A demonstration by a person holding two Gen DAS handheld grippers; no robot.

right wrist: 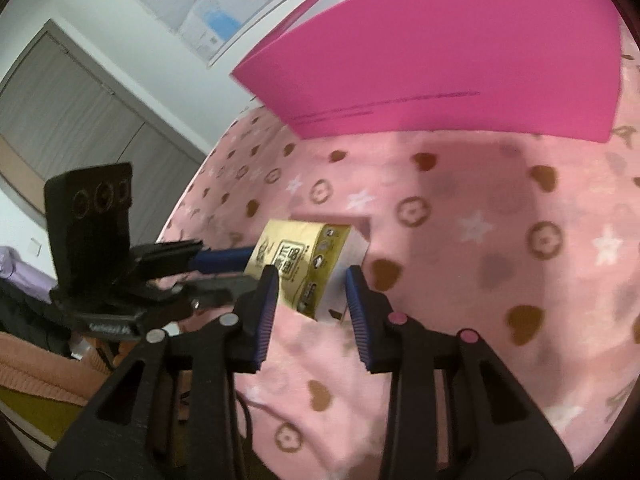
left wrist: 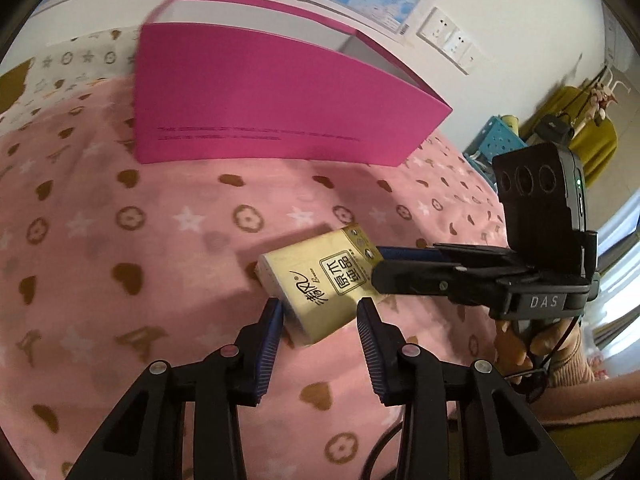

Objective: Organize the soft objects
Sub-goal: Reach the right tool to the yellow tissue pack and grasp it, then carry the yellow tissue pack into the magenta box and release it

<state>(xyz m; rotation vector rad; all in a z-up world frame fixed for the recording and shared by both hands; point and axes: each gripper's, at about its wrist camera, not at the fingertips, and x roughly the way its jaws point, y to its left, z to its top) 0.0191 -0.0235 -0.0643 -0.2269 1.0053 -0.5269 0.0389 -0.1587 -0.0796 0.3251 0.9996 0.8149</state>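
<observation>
Left fingers (left wrist: 272, 328): set narrow, with pads against two opposite sides of the tissue pack (left wrist: 320, 280) at its near corner. Grips the pack close to the fingertips only, with most of the pad length bare behind.

Right fingers (right wrist: 356, 304): likewise narrow, closed on the short end of the same pack, one pad on the printed yellow face and the other on the white end panel. Meets the pack from the side, roughly crosswise to the left fingers. Holds at the tips only, as on the left.

Tissue pack: sits between both pairs of fingers at once, tilted, yellow wrapper with dark printed characters facing up (print too skewed to read in full). Casts a shadow on the pink blanket (left wrist: 160, 260) just beyond the left fingertips.

Pink blanket: spreads under and around both pairs of fingers, patterned with brown hearts, rings and white stars.

Magenta box (left wrist: 260, 112): stands open-topped on the blanket, well beyond the fingertips of both pairs, apart from the pack.

Hand (left wrist: 516, 344): wraps the grip behind the right fingers, ribbed sleeve cuff just behind it.
</observation>
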